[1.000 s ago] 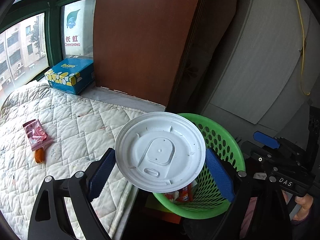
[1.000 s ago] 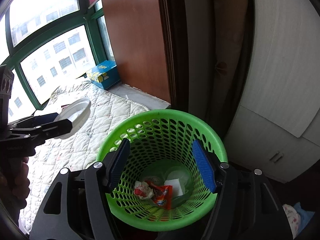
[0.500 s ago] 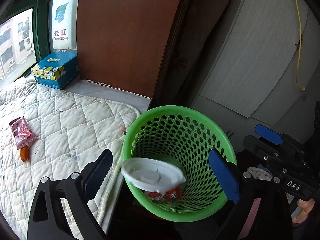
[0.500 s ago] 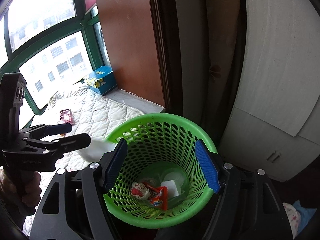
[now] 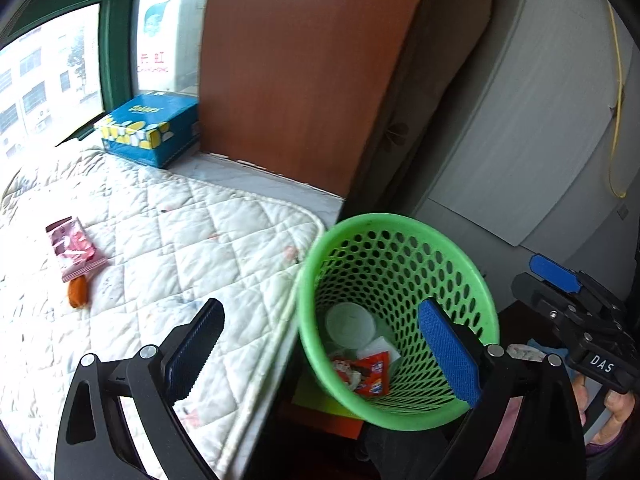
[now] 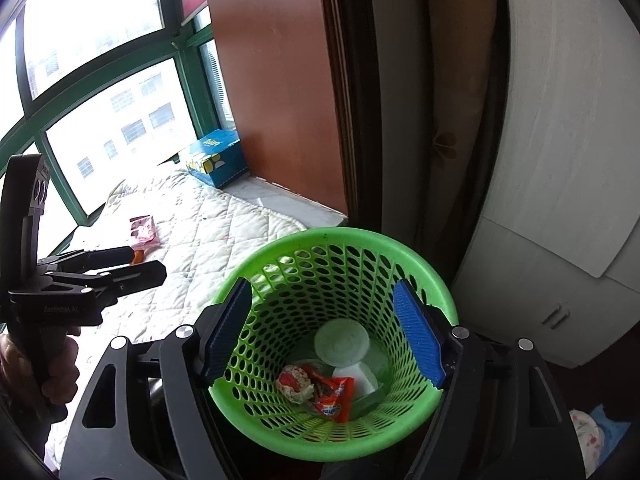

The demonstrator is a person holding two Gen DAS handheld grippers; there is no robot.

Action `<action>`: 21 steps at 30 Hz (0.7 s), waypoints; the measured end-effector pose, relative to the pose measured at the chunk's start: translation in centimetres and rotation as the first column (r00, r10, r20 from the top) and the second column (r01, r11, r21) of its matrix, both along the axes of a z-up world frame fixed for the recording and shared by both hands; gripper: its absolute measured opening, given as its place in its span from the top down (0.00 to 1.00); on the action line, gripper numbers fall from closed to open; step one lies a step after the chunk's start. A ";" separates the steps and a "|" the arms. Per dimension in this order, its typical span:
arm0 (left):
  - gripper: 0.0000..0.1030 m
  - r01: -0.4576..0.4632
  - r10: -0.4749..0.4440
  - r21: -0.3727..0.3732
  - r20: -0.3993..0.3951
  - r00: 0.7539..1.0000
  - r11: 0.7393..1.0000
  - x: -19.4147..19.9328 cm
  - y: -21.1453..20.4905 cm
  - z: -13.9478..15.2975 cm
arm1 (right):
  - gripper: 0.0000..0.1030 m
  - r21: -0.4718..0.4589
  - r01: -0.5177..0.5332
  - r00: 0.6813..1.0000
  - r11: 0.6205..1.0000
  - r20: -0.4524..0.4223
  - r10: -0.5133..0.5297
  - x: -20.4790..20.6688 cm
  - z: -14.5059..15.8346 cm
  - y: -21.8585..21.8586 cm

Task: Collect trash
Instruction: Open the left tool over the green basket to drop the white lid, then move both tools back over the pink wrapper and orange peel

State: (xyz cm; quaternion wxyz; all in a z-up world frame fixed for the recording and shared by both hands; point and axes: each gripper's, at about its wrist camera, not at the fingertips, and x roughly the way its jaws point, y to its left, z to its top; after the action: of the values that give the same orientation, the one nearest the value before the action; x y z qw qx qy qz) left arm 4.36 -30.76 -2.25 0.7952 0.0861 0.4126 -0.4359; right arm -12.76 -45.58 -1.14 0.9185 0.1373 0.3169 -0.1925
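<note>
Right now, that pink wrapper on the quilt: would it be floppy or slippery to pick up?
The pink wrapper lies flat and creased on the quilt, so probably floppy and very light. Its glossy film looks slippery, so it might slide rather than lift.

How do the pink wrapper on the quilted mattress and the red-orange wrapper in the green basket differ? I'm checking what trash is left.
The pink wrapper lies flat on the white quilted mattress, not yet collected; the red-orange wrapper lies crumpled in the green perforated basket. The pink one lies beside an orange scrap; the red-orange one lies among other trash. Both are snack-style wrappers.
</note>
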 end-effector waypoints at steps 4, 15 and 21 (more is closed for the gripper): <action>0.09 -0.057 0.057 0.005 -0.001 0.998 0.998 1.7 2.3 -0.2 | 0.28 -0.005 -0.021 1.000 1.000 -0.005 0.021 1.0 0.1 0.7; 0.09 -0.265 0.265 0.030 0.011 0.964 0.964 7.7 10.6 -1.4 | 0.27 0.004 -0.117 0.993 0.993 -0.027 0.118 5.7 -0.1 3.3; 0.09 -0.357 0.357 0.039 0.007 0.934 0.933 10.3 15.5 -2.1 | 0.27 0.027 -0.198 0.979 0.980 -0.045 0.199 10.0 -0.6 5.4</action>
State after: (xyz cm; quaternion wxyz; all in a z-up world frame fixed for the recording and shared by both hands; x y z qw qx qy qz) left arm 14.68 -15.23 -4.38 0.8592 0.0256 0.4299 -0.2763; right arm -2.81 -40.14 -1.71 0.9237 0.1108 0.3530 -0.0997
